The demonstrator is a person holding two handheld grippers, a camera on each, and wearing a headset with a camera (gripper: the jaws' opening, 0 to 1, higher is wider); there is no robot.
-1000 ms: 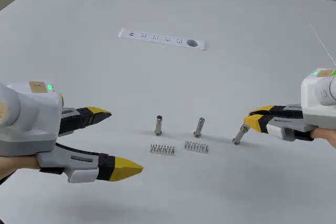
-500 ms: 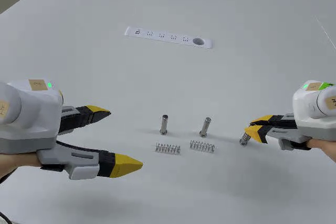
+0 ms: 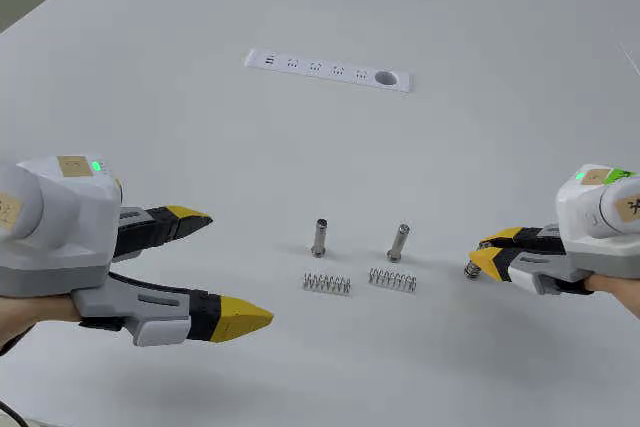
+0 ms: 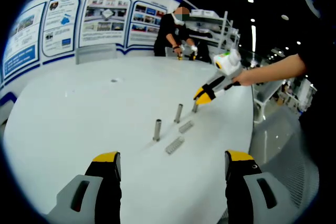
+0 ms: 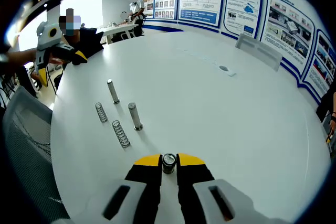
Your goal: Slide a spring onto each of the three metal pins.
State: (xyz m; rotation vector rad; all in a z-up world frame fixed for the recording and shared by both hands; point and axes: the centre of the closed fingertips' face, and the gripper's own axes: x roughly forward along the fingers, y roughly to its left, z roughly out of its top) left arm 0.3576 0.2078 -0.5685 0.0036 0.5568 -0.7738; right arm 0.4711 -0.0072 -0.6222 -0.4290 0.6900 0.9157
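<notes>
Both grippers sit nearest me. My left gripper (image 3: 235, 267) is spread wide, with nothing between its jaws. My right gripper (image 3: 482, 256) is pinched almost closed on the third pin (image 5: 169, 163), whose round head pokes out between the yellow tips. I cannot tell whether that pin already carries a spring.

Between the two sets of tips, nearer the right ones, the first spring (image 3: 392, 280) and second spring (image 3: 327, 284) lie flat on the table (image 3: 150, 127), apart from each other. Just beyond each stands a bare upright pin, the first pin (image 3: 399, 243) and the second pin (image 3: 320, 237). Far past both is a power strip (image 3: 328, 69).

I judge the springs to be light, soft wire that will squash, roll or flick away. I would grip one gently across its coils near one end, leaving the bore open. The pins look stiff, smooth and easily toppled, so I would steady one low on its shank.
</notes>
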